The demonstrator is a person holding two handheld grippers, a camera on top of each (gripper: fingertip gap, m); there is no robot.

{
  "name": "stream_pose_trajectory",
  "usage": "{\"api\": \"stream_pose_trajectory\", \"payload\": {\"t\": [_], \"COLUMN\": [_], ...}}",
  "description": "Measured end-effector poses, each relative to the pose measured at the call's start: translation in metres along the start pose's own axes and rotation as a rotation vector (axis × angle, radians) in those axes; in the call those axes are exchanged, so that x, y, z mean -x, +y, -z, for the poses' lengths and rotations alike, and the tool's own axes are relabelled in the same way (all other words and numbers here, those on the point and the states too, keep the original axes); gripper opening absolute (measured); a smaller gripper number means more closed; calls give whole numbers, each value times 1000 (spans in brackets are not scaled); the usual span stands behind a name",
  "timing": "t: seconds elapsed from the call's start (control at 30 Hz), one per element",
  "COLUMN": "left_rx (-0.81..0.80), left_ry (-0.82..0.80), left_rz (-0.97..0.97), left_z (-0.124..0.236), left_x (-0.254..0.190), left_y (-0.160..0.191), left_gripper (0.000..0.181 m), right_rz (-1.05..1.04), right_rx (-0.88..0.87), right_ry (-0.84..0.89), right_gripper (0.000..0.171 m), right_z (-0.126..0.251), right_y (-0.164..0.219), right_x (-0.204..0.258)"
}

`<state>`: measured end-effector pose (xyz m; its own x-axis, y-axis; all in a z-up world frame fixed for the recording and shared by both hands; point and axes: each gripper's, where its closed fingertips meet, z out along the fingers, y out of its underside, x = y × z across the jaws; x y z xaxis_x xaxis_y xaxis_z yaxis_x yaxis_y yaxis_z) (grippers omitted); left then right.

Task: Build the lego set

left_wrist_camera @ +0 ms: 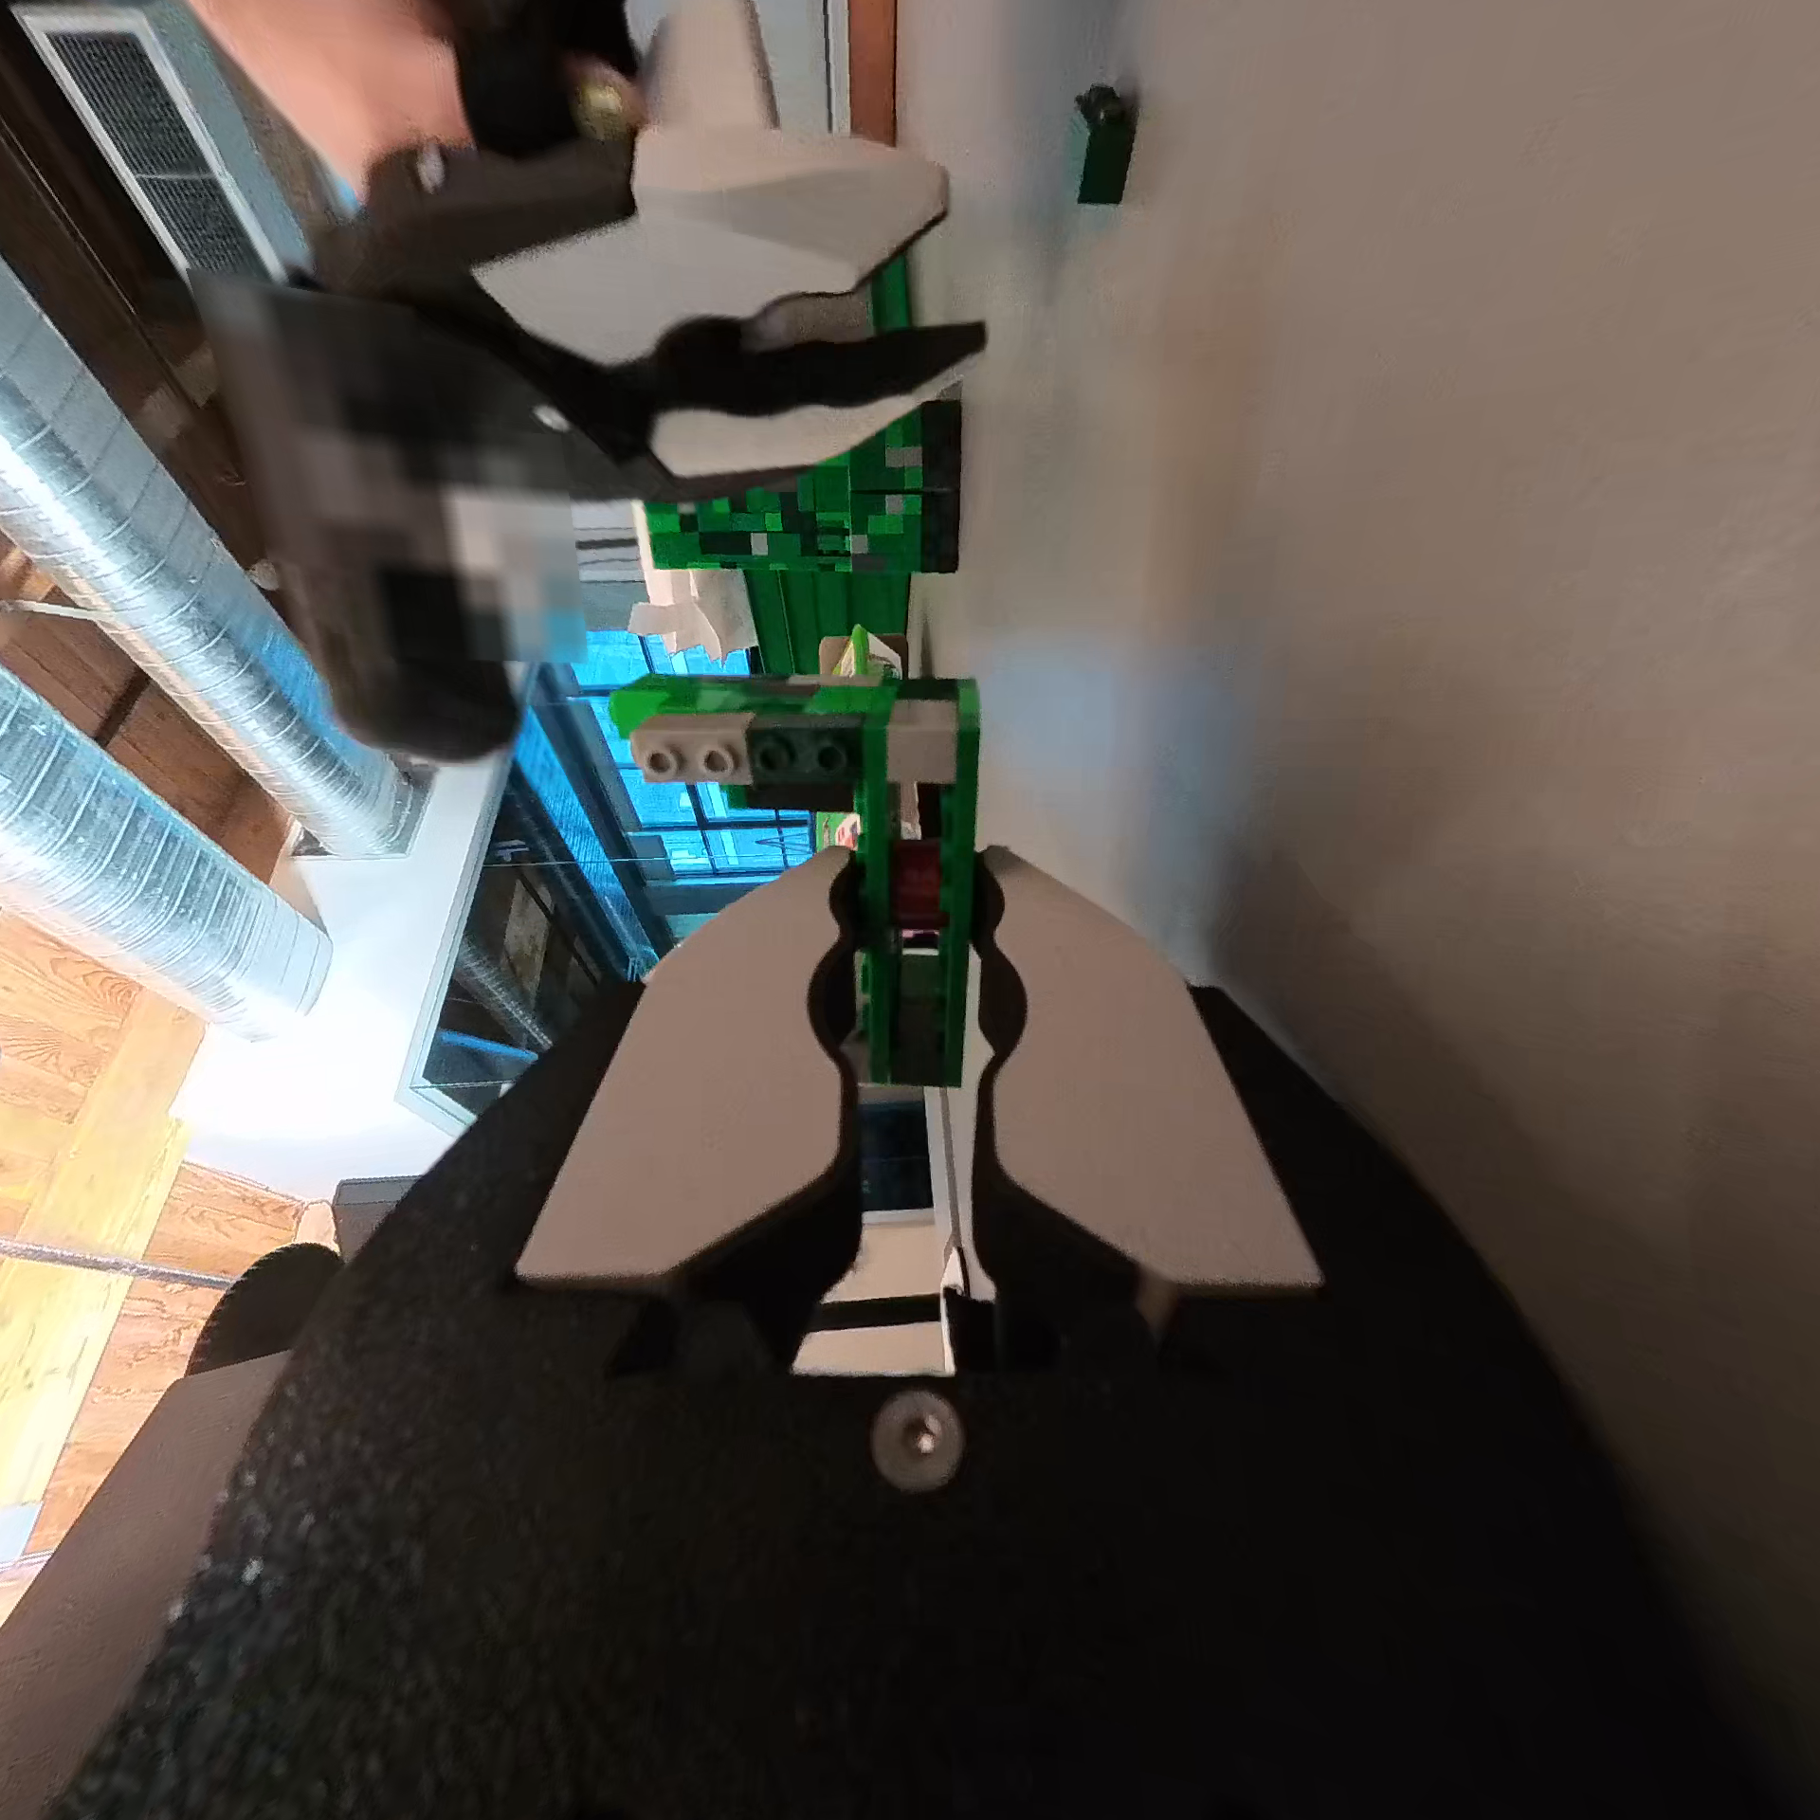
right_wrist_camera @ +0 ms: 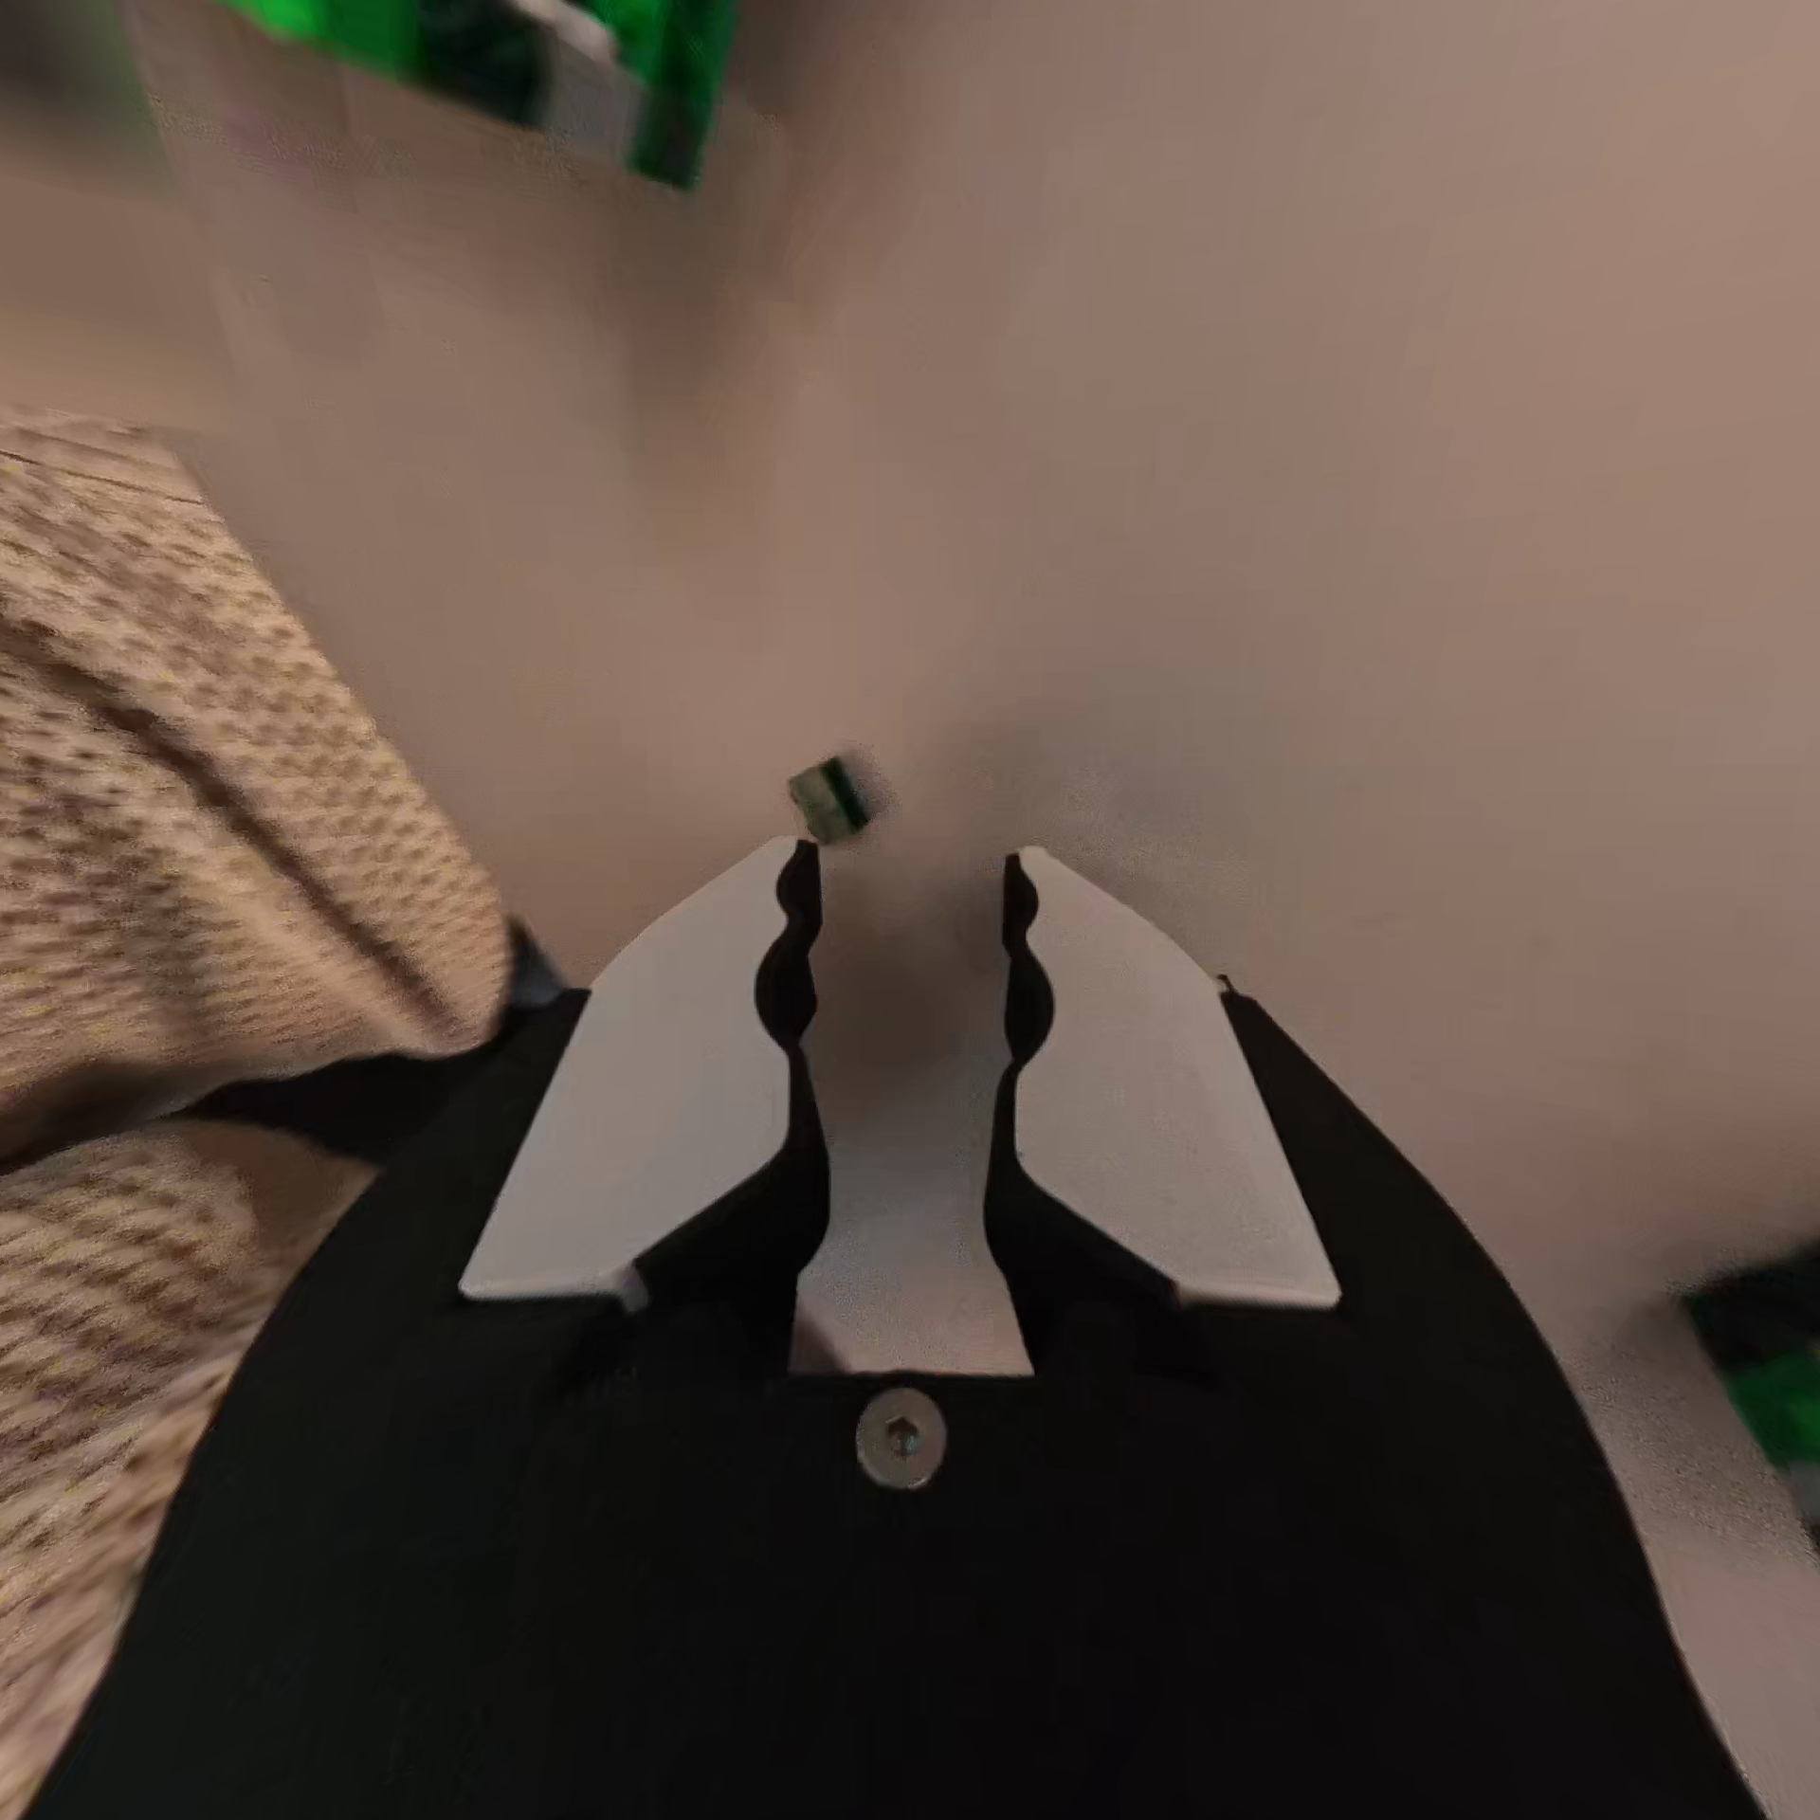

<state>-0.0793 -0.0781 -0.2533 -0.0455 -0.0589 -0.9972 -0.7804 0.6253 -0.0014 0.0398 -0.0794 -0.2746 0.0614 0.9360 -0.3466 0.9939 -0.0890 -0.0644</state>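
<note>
My left gripper (left_wrist_camera: 916, 867) is shut on a green Lego build (left_wrist_camera: 926, 886) with a red piece inside and grey and dark studded bricks at its far end. It holds the build against the white table (left_wrist_camera: 1379, 689). The right gripper (left_wrist_camera: 945, 295) shows above it in the left wrist view, near the green pixel-patterned box (left_wrist_camera: 788, 522). In the right wrist view, my right gripper (right_wrist_camera: 911, 857) is open and empty over the table. A small green and grey piece (right_wrist_camera: 827, 800) lies just beyond its left fingertip (right_wrist_camera: 788, 857), blurred.
A small dark green brick (left_wrist_camera: 1105, 143) lies alone on the table in the left wrist view. A knitted beige sleeve (right_wrist_camera: 197, 837) fills the left of the right wrist view. Green pieces show blurred at that view's top (right_wrist_camera: 591, 79) and right edge (right_wrist_camera: 1763, 1379).
</note>
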Motion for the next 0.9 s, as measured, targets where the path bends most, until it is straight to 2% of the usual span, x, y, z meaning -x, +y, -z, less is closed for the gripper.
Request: {"api": "stream_pose_trajectory", "payload": {"t": [0.1,0.17,0.3,0.4,0.47,0.6,0.67,0.8,0.9], "left_rx": [-2,-7,-6,-16,-27,-43,-49,-57,-67], "left_ry": [1,5,9,11,13,4,1,5,12], "left_rz": [0,6,9,12,12,-12,-21,-19,-13], "left_z": [0,0,0,1,1,3,4,4,5], "left_x": [0,-1,-2,-2,-2,-2,-2,-3,-4], "left_y": [0,-1,0,-2,-4,-8,-10,-10,-10], "left_gripper": [20,20,20,20,20,20,20,20,20], "right_rz": [287,439,546,486,452,385,342,157,-18], "right_rx": [-176,-229,-291,-255,-290,-276,-260,-220,-69], "right_ry": [211,347,526,579,528,388,300,5,-192], "right_gripper": [33,31,34,36,33,12,12,12,11], "right_z": [2,-3,-16,-21,-23,-27,-27,-23,-23], "right_y": [-7,-6,-6,5,4,4,4,8,25], "right_x": [13,23,36,23,20,17,19,35,46]}}
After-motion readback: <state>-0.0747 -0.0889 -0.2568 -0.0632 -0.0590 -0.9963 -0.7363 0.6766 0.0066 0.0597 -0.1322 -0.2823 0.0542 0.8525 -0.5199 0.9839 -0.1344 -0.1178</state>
